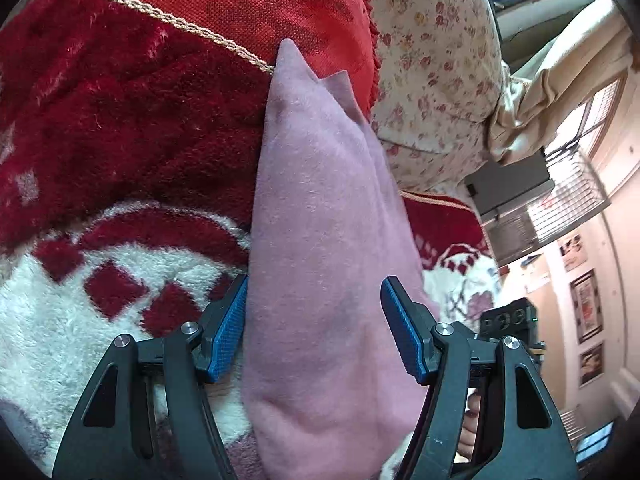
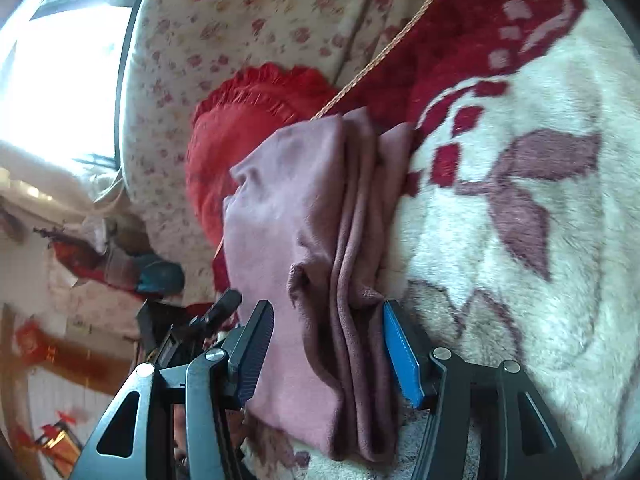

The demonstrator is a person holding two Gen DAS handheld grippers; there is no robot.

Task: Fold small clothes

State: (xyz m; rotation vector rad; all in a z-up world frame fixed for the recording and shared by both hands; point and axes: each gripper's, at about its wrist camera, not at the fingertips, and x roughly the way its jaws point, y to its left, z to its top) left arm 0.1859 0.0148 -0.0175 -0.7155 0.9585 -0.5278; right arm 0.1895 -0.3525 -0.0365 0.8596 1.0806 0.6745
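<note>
A small pink garment [image 1: 320, 240] lies folded on a fluffy red-and-white blanket [image 1: 72, 320]. In the left wrist view it runs up between the blue pads of my left gripper [image 1: 316, 308], whose jaws stand wide apart around it without pinching. In the right wrist view the same garment [image 2: 312, 220] shows several stacked layers and edges, bunched between the pads of my right gripper [image 2: 326, 332], also held apart. The garment's near end is hidden under both grippers.
A red cushion [image 1: 248, 8] with a fringe lies behind the garment, and a floral-print pillow [image 1: 436, 72] beside it. Windows, a wall with pictures [image 1: 586, 308] and room clutter [image 2: 120, 264] lie beyond the bed edge.
</note>
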